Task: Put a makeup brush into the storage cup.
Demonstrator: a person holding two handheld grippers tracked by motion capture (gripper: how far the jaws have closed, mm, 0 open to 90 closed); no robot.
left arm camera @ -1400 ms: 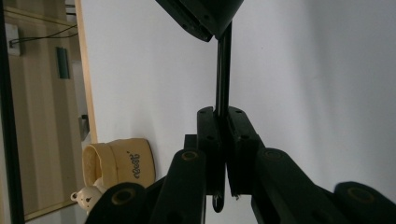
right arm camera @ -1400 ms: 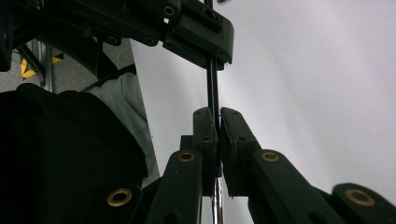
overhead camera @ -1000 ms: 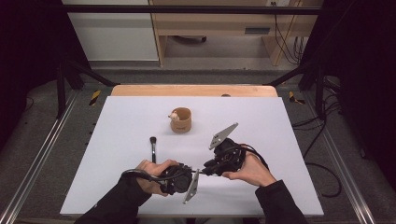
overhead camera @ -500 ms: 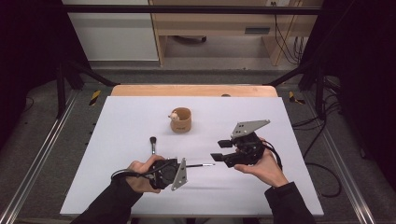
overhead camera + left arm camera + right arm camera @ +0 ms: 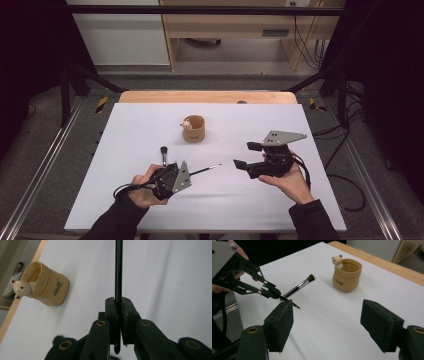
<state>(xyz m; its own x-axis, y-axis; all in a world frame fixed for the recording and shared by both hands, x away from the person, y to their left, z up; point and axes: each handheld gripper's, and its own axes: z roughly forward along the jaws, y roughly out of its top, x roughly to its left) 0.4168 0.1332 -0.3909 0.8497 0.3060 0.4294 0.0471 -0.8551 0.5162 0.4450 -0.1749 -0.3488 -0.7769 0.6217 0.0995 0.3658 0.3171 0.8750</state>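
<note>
On the white surface (image 5: 150, 130), the right hand-held gripper (image 5: 248, 156) has just opened, empty; the left hand-held gripper (image 5: 186, 175) alone clamps the thin brush (image 5: 206, 169).

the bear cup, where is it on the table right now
In the high view the bear cup stands upright near the far middle of the white table, beyond the brush lying flat and apart from both tools.

A white-topped table (image 5: 150, 125) with a wooden far edge (image 5: 207, 96) stands on grey carpet (image 5: 45, 135) between metal floor rails (image 5: 37, 170), inside a black frame (image 5: 200, 10), with a pale wooden bench (image 5: 235, 32), a white cabinet (image 5: 120, 35) and loose cables (image 5: 305, 35) behind.
</note>
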